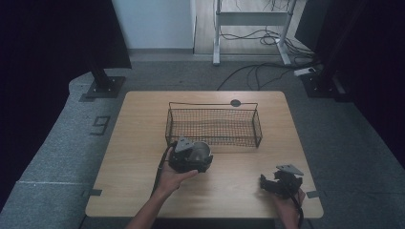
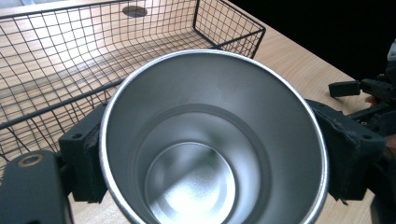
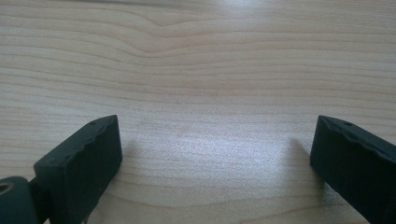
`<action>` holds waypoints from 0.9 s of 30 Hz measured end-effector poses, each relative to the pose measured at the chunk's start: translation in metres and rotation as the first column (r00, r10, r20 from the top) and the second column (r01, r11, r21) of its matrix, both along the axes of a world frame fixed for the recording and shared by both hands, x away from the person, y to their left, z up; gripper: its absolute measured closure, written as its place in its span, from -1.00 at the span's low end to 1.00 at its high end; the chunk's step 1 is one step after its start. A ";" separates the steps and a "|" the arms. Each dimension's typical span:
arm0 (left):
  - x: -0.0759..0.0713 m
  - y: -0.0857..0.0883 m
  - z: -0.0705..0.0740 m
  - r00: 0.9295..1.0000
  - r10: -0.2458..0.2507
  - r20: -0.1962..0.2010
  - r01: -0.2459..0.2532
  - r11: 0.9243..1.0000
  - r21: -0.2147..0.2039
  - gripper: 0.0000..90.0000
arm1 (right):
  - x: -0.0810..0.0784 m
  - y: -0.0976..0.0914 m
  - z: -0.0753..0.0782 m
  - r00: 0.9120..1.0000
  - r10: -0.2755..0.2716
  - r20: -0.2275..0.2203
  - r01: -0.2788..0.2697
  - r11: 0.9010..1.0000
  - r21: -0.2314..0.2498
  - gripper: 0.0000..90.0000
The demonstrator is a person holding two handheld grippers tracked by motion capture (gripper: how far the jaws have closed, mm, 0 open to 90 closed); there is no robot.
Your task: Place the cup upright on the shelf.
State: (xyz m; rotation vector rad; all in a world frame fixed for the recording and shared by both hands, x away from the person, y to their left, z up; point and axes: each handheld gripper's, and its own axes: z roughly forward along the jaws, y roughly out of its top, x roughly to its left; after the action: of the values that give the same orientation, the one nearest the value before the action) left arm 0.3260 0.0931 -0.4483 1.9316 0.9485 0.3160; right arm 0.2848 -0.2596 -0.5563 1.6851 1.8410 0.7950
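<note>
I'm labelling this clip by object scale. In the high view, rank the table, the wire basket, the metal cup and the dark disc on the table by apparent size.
1. table
2. wire basket
3. metal cup, held in the left claw
4. dark disc

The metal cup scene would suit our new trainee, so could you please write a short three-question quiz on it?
1. True or false: the left gripper has its jaws on either side of the metal cup.
2. Which of these is inside the cup? A) a spoon B) nothing C) water
3. Fill in the blank: the right gripper stands with its jaws apart over the bare ____.

Key
1. True: in the left gripper view a jaw presses each side of the cup, just in front of the wire basket.
2. B: the shiny bottom shows bare.
3. Table: the right gripper view shows wood grain between the jaws.
</note>
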 end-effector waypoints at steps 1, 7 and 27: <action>0.001 0.000 0.001 1.000 0.001 0.000 -0.001 1.000 0.001 -0.69 | 0.000 0.000 0.000 1.000 0.000 0.000 0.000 1.000 0.000 -0.95; 0.005 0.002 0.002 1.000 0.005 -0.005 -0.005 1.000 -0.002 -0.69 | 0.000 0.000 0.000 1.000 0.000 0.000 0.000 1.000 0.000 -0.95; 0.018 0.002 0.011 1.000 0.009 -0.005 -0.009 1.000 0.011 -0.69 | 0.000 0.000 0.000 1.000 -0.002 0.000 0.002 1.000 0.001 -0.95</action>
State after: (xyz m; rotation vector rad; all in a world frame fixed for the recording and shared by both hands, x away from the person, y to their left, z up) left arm 0.3445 0.0952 -0.4375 1.9394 0.9606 0.3218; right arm 0.2849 -0.2595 -0.5563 1.6882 1.8389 0.7952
